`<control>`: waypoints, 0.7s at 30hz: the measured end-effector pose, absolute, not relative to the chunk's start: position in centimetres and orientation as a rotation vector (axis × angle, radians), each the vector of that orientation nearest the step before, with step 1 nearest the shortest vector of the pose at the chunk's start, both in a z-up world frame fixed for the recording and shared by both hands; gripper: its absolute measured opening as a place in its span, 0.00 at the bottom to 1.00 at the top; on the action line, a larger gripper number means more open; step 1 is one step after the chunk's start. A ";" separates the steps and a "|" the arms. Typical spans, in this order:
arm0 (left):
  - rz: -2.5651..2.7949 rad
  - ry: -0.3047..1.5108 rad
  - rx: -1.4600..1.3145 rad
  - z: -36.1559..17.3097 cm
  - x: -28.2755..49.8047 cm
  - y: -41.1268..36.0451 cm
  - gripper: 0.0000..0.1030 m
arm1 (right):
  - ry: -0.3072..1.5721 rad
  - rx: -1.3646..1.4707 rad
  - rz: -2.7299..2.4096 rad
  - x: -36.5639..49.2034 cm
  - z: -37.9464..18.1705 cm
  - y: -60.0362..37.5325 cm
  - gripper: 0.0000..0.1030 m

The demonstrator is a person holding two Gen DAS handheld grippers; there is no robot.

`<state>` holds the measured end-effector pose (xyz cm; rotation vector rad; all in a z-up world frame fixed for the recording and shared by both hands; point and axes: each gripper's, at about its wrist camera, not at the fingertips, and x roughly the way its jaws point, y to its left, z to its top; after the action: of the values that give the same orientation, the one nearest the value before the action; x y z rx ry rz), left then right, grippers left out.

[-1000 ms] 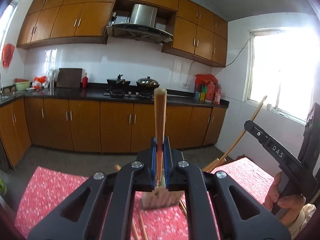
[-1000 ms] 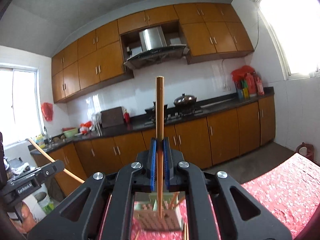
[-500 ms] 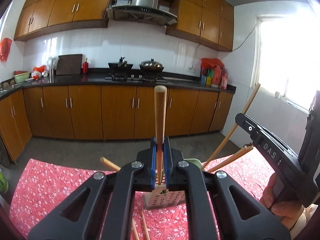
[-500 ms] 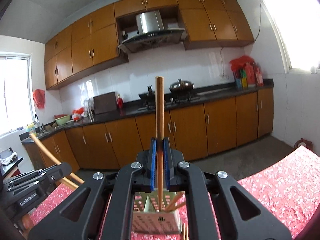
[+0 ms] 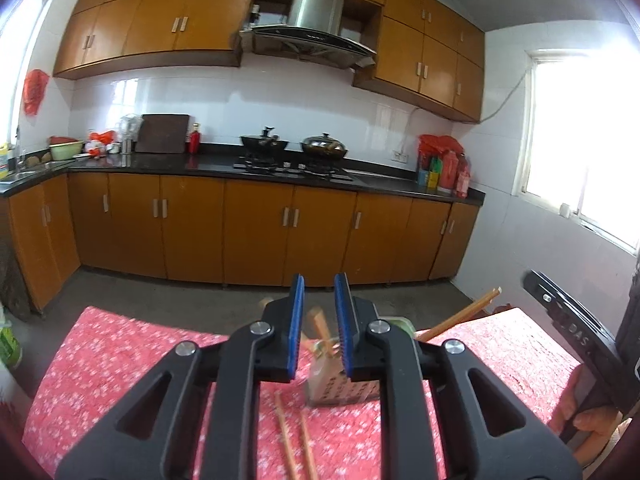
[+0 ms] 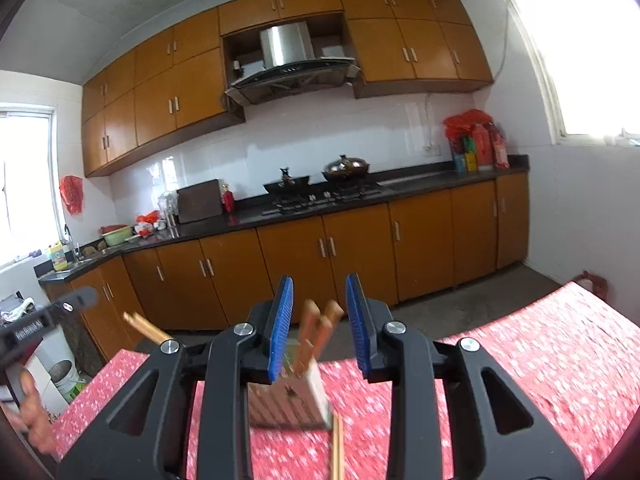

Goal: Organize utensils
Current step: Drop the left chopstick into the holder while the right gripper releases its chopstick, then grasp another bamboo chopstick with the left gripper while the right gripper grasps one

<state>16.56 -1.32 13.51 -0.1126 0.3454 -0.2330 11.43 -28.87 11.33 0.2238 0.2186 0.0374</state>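
Observation:
A slotted utensil holder [image 5: 340,386] stands on the red flowered tablecloth [image 5: 120,352]; it also shows in the right wrist view [image 6: 288,400]. Several wooden chopsticks [image 6: 316,328] stand in it, leaning [image 5: 460,314]. My left gripper [image 5: 319,330] is open and empty just above and behind the holder. My right gripper [image 6: 319,328] is open and empty, its blue pads either side of the chopstick tops. Loose chopsticks [image 5: 296,436] lie on the cloth in front of the holder, also in the right wrist view [image 6: 338,448].
The other gripper's body shows at the right edge of the left wrist view [image 5: 576,332] and at the left edge of the right wrist view [image 6: 44,320]. Kitchen cabinets [image 5: 256,232] and a stove [image 5: 292,168] stand beyond the table.
Both grippers held an upright chopstick; both have opened and the chopsticks now stand in the holder. Both grippers have drawn back and up a little.

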 end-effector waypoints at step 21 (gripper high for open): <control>-0.163 0.810 -0.097 -5.3 13.8 2.5 0.24 | 0.886 0.159 0.112 12.1 -8.5 -26.2 0.18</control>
<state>13.84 2.50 -5.32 -0.0972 0.8103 -0.1631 12.09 -26.22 -8.51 0.1592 0.8856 0.1119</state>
